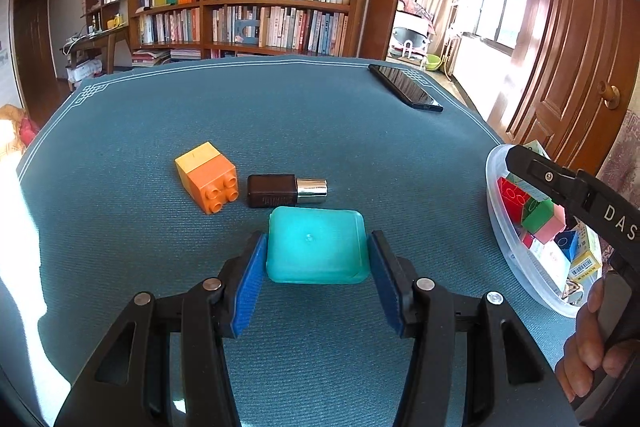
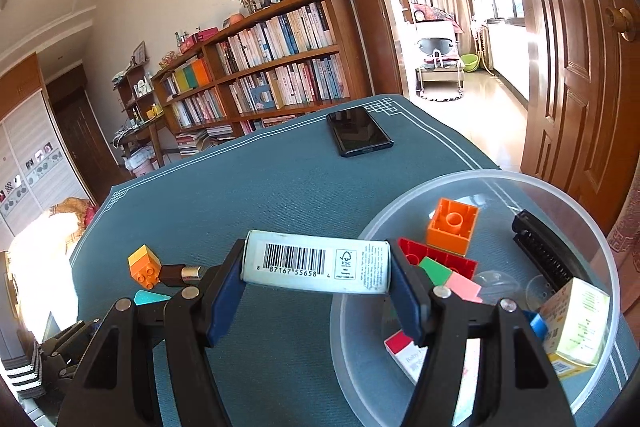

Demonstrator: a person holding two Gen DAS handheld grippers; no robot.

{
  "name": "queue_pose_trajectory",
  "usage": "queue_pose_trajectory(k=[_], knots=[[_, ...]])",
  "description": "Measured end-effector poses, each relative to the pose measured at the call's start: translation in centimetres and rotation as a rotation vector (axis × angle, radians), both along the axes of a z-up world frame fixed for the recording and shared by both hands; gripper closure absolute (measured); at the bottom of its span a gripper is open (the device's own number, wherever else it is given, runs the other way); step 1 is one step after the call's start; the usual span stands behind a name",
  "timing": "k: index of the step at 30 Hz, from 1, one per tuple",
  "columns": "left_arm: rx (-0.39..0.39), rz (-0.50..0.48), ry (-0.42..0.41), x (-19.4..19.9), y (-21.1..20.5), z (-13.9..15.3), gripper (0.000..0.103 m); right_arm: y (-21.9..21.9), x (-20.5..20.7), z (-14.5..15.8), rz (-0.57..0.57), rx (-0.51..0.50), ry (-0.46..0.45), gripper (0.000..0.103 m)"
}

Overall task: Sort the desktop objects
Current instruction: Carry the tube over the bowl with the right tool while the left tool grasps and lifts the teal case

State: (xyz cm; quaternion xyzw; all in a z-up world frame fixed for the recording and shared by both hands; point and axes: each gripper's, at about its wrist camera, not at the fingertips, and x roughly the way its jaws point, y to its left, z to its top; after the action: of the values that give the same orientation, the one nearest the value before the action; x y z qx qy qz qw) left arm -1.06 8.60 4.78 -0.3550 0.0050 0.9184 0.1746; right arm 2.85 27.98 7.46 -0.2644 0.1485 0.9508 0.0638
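My left gripper (image 1: 317, 269) is shut on a turquoise plastic box (image 1: 317, 246), low over the blue table mat (image 1: 200, 107). Beyond it lie an orange-and-yellow toy brick (image 1: 206, 177) and a brown bottle with a silver cap (image 1: 285, 190). My right gripper (image 2: 316, 297) is shut on a pale blue barcoded box (image 2: 316, 262), held at the left rim of the clear plastic bowl (image 2: 560, 187). The bowl holds an orange brick (image 2: 452, 225), a red brick (image 2: 428, 257), green and pink blocks, a black clip (image 2: 540, 253) and small cartons. The bowl also shows in the left wrist view (image 1: 504, 239).
A black phone (image 1: 405, 87) lies at the far right of the mat, also in the right wrist view (image 2: 358, 136). A bookshelf (image 1: 248, 3) stands behind the table and a wooden door (image 1: 568, 67) to the right. The table edge is near the bowl.
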Motion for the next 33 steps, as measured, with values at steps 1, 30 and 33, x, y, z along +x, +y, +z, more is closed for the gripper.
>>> queue_pose_trajectory(k=[1,30,33], knots=[[-0.001,-0.002,0.003,0.1,0.1,0.1,0.049,0.1,0.3,-0.1,-0.009,0.004,0.000,0.033],[-0.025,-0.094,0.064,3.2,4.7,2.5,0.049,5.7,6.7,-1.0,-0.175,0.025,-0.032,0.033],[-0.026,-0.108,0.067,3.3,5.5,2.8,0.049,6.6,7.0,-1.1,-0.190,0.013,-0.031,0.033]])
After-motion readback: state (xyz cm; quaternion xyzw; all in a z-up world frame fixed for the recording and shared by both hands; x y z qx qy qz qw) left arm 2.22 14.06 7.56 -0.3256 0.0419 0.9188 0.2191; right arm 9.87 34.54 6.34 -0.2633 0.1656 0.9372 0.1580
